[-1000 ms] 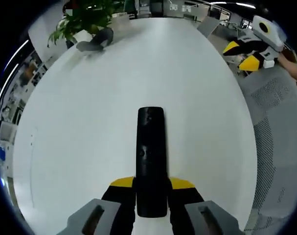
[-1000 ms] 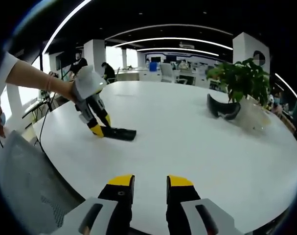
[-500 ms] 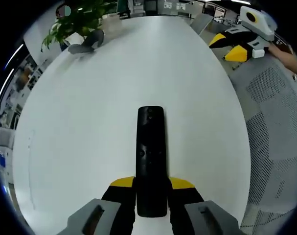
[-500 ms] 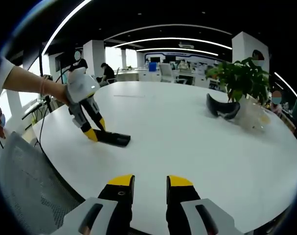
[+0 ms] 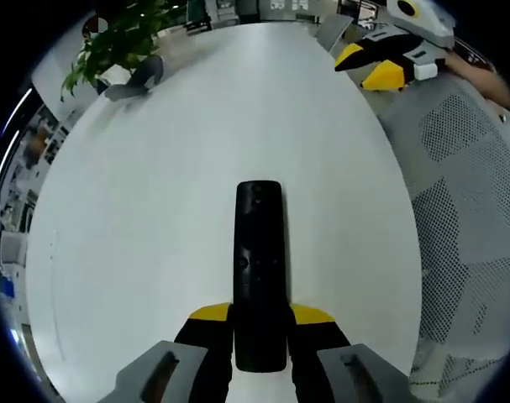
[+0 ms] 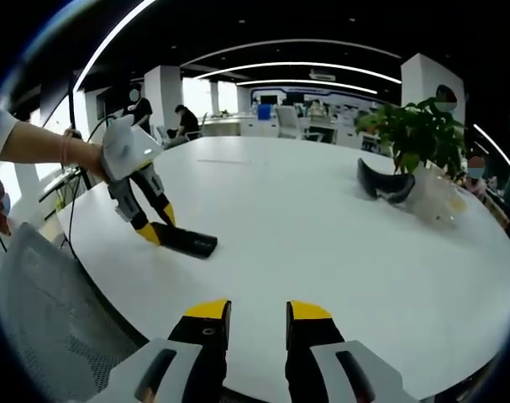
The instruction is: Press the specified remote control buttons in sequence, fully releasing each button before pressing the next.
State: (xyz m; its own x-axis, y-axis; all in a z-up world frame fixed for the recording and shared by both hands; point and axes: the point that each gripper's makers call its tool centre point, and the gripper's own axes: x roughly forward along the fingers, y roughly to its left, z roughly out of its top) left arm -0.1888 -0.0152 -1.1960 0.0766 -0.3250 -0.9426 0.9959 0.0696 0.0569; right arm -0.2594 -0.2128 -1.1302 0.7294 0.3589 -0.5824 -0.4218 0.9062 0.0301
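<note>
Clamped on the near end of the remote (image 5: 259, 269), the left gripper (image 5: 260, 317) pins the slim black bar between its two yellow-tipped jaws in the left gripper view, the jaws pressing on its long sides. The remote is a narrow rounded slab of matte black plastic, lying flat on the table (image 5: 154, 210) and running straight away from the jaws, with a few small buttons faintly showing on its top face; which buttons they are is too small to tell. In the right gripper view the same remote (image 6: 186, 242) lies near the table's left edge, with the left gripper (image 6: 145, 228) angled down onto its end and a person's hand (image 6: 85, 156) behind the grey housing. The right gripper (image 6: 257, 312) hangs over the near edge of the table with its jaws slightly parted, nothing between them; in the left gripper view it appears far off at the upper right (image 5: 374, 65), well apart from the remote. The table is a broad oval with a smooth, pale, faintly glossy top. Beyond its far side a leafy green plant (image 6: 416, 133) stands, and just beside it rests a dark curved headset (image 6: 382, 185) with a rounded visor shape. A grey mesh chair (image 5: 465, 218) sits beside the table's edge, its back a fine perforated weave.
</note>
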